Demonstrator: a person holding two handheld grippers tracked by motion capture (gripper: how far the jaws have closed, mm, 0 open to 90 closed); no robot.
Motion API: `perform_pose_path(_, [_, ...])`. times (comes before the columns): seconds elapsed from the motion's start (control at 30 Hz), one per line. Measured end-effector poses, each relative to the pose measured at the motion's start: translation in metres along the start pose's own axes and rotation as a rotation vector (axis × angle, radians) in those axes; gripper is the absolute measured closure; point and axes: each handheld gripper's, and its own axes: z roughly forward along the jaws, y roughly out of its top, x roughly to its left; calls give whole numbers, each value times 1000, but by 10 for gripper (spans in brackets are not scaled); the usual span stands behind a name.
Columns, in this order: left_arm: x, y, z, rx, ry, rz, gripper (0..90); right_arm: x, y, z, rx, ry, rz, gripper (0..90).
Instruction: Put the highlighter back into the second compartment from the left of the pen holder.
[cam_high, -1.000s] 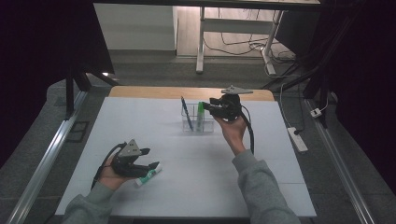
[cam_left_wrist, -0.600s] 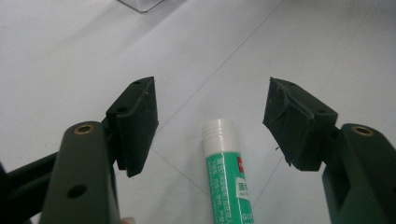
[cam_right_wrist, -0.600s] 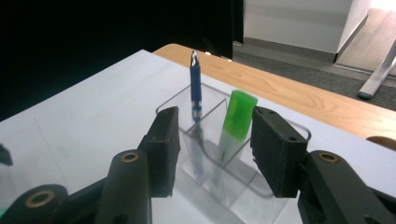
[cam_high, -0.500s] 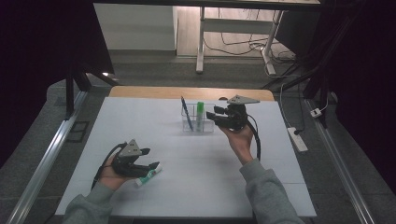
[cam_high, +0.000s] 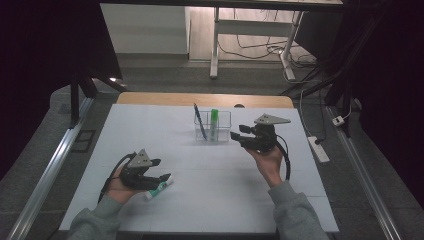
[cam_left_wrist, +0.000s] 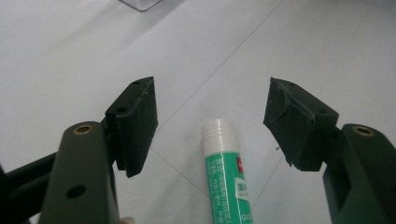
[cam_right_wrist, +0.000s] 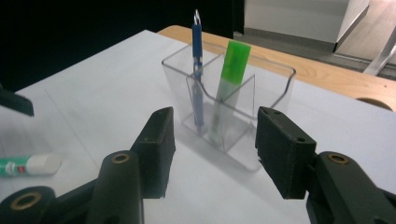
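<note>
1. High view: your left gripper (cam_high: 159, 177) rests low on the white table (cam_high: 225, 200), near its front left corner. The green-and-white glue stick (cam_high: 159, 187) lies flat just under and beside its jaws, white cap end pointing right. Nothing is lifted.
2. High view: your right gripper (cam_high: 234, 135) is held above the table just right of the clear organizer (cam_high: 212, 126), jaws pointing left at it. A blue pen (cam_high: 199, 121) and a green-capped stick (cam_high: 214, 121) stand upright inside the organizer. Your two hands are well apart.
3. Left gripper view: your left gripper (cam_left_wrist: 210, 121) has its jaws spread wide, and the glue stick (cam_left_wrist: 226, 177) lies on the table between them, cap end pointing away from you. Neither pad touches it; there is clear table on both sides.
4. Right gripper view: your right gripper (cam_right_wrist: 215, 149) has jaws that have just been opening, and they stand apart with nothing between them. The organizer (cam_right_wrist: 275, 84) sits just beyond the tips, the pen (cam_right_wrist: 197, 70) in one compartment and the green-capped stick (cam_right_wrist: 229, 88) in the next. The glue stick (cam_right_wrist: 28, 165) shows at the far left edge, lying on the table.
</note>
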Motion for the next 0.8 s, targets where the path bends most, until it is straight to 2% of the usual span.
perform_pose_path(0.3, [0, 0, 0, 3, 3, -3, 342, -1, -22, -21, 26, -4, 6, 463])
perform_pose_path(0.6, [0, 0, 0, 4, 2, -3, 342, -4, -44, -38, 77, -15, 4, 455])
perform_pose_path(0.8, [1, 0, 2, 7, -3, -4, 342, -6, -55, -52, 84, -16, 16, 455])
